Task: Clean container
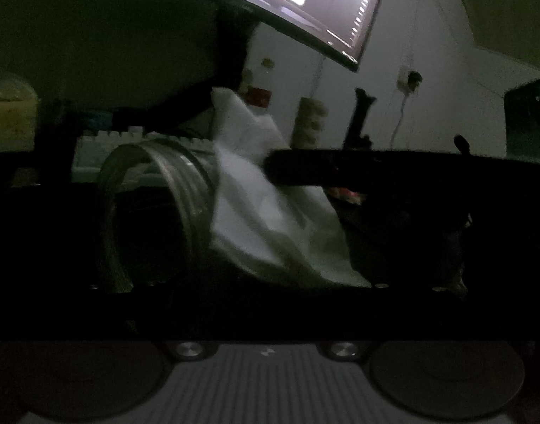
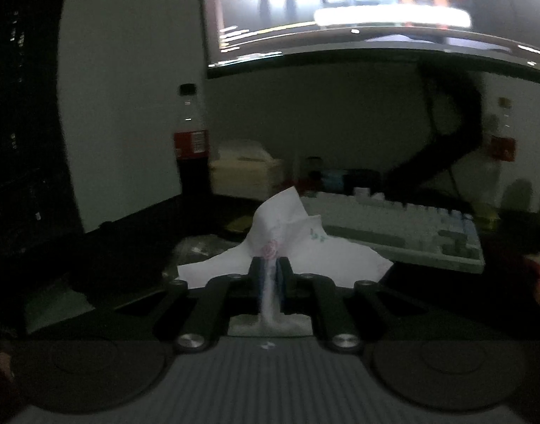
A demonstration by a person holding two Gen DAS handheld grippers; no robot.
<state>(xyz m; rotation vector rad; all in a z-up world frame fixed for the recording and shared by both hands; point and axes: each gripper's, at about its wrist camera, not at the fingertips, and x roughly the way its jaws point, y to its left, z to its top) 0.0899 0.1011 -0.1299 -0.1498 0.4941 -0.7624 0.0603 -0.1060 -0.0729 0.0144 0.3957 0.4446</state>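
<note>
Wiping step: right tool (image 2: 270, 275) pinches a white tissue (image 2: 287, 243) against the jar (image 1: 156, 208), centre frame. Left tool's grip cannot be told. Next: rub the jar's wall.

Dark desk (image 2: 135, 222), keyboard (image 2: 404, 233), cola bottle (image 2: 191, 141)

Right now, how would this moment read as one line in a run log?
step: wiping jar | left gripper: around jar, grip unclear | right gripper: shut on tissue | tissue against jar's side
</note>
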